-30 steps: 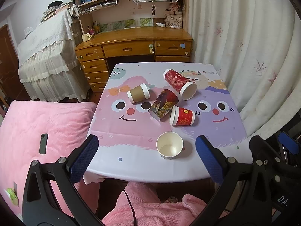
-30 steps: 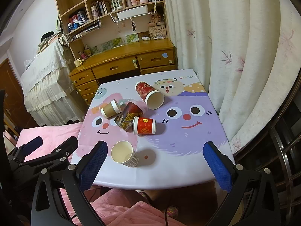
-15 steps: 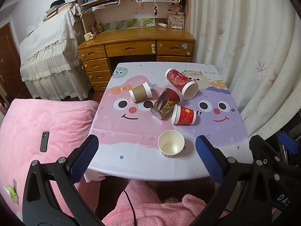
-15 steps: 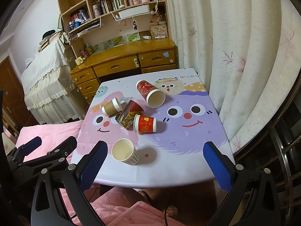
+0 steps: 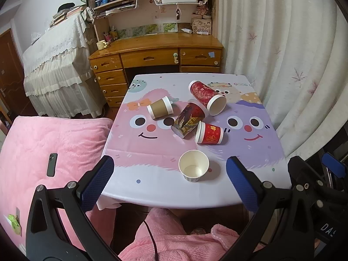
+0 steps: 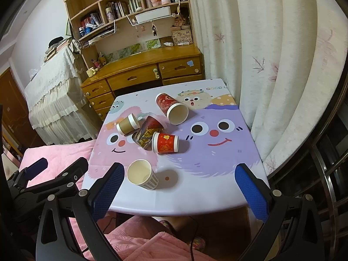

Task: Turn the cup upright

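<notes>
Several paper cups lie on the cartoon-print table [image 5: 139, 171]. A white cup [image 5: 193, 165] [image 6: 142, 174] stands upright near the front edge. A small red cup [image 5: 209, 133] [image 6: 165, 143], a dark patterned cup [image 5: 188, 119] [image 6: 148, 134], a brown cup [image 5: 159, 108] [image 6: 127, 124] and a tall red cup [image 5: 206, 96] [image 6: 171, 107] lie on their sides behind it. My left gripper [image 5: 169, 183] is open and empty, in front of the table edge. My right gripper [image 6: 179, 192] is open and empty, also in front of the edge.
A pink bed [image 5: 43, 143] with a phone [image 5: 52, 164] is left of the table. A wooden desk [image 5: 156, 52] with shelves stands behind it. Curtains [image 5: 282, 54] hang to the right. Pink fabric [image 5: 174, 239] lies below the grippers.
Both grippers have drifted slightly, so the table sits a little differently in view. The cups have not moved. Both grippers stay open.
</notes>
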`<control>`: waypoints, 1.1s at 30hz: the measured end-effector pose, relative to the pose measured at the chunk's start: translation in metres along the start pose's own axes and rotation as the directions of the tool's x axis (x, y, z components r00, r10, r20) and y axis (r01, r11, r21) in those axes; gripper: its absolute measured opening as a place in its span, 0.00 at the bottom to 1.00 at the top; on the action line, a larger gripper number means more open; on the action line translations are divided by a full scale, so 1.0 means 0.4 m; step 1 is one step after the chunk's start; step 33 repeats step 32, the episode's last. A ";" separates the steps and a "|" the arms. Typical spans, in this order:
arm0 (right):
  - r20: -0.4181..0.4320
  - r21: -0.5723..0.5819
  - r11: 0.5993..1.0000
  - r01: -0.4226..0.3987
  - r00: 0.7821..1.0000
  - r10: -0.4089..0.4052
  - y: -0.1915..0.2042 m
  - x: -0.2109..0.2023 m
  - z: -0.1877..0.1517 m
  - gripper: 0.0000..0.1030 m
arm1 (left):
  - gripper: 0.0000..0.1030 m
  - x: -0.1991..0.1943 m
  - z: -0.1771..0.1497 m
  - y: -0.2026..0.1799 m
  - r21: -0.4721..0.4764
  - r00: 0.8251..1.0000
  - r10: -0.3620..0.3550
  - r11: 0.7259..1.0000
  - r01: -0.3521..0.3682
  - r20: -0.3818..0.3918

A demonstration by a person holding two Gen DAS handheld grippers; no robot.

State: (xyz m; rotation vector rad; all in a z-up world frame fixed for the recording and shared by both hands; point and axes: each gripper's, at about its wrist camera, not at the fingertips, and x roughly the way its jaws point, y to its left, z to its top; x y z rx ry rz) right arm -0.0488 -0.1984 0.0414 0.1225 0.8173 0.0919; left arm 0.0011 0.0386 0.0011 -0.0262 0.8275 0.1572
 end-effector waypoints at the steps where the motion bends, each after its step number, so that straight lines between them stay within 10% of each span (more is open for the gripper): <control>1: 0.000 0.001 1.000 -0.001 1.000 0.001 -0.010 0.001 -0.002 1.00 | 0.99 0.001 -0.002 0.006 0.001 1.000 0.000 1.000 0.000 0.003; 33: -0.019 0.100 0.994 -0.038 0.999 0.040 -0.126 0.011 0.063 1.00 | 0.99 -0.026 0.055 -0.064 0.048 0.997 0.057 0.997 -0.060 0.056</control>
